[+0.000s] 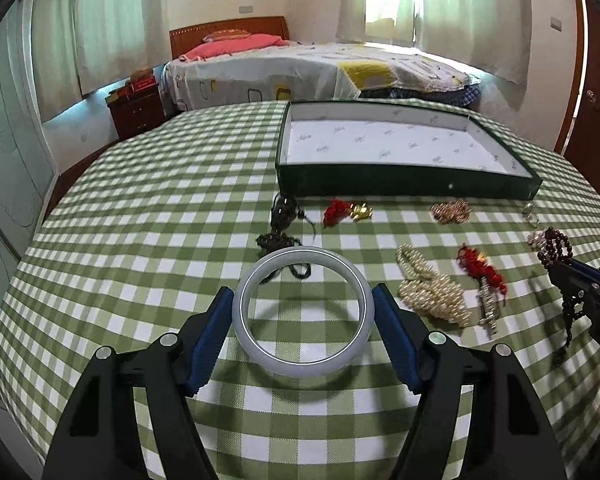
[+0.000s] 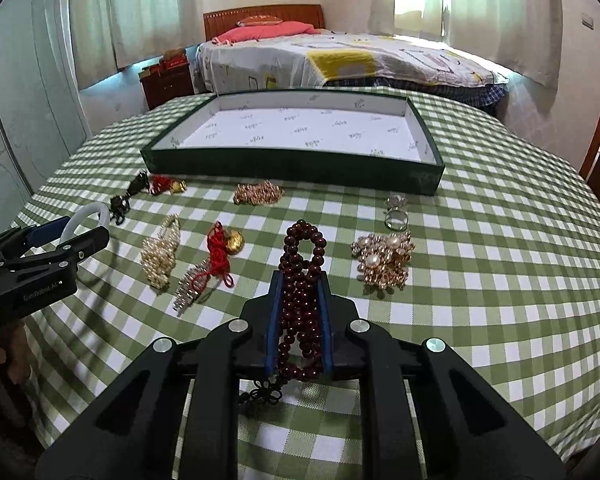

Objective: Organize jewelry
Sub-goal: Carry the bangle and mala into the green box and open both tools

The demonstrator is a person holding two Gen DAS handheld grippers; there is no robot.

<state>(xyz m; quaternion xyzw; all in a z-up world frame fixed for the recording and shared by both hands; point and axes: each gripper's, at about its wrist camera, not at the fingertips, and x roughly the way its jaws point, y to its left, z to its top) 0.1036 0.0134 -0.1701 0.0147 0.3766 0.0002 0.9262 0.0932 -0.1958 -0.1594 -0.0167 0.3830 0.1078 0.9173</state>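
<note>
The left gripper [image 1: 303, 312] held a pale bangle [image 1: 302, 312] across its jaws, raised above the worktop [image 1: 140, 216]. The right gripper [image 2: 300, 312] had its jaws closed on a dark red bead string [image 2: 302, 280]. The green tray [image 2: 292, 166] stood toward the worktop's far edge. Between grippers and tray lay a pearl strand [image 1: 432, 292], a black cord [image 1: 280, 224], red tassels [image 1: 480, 268], a gold chain [image 2: 258, 193], rings [image 2: 396, 212] and a pearl brooch [image 2: 382, 260].
</note>
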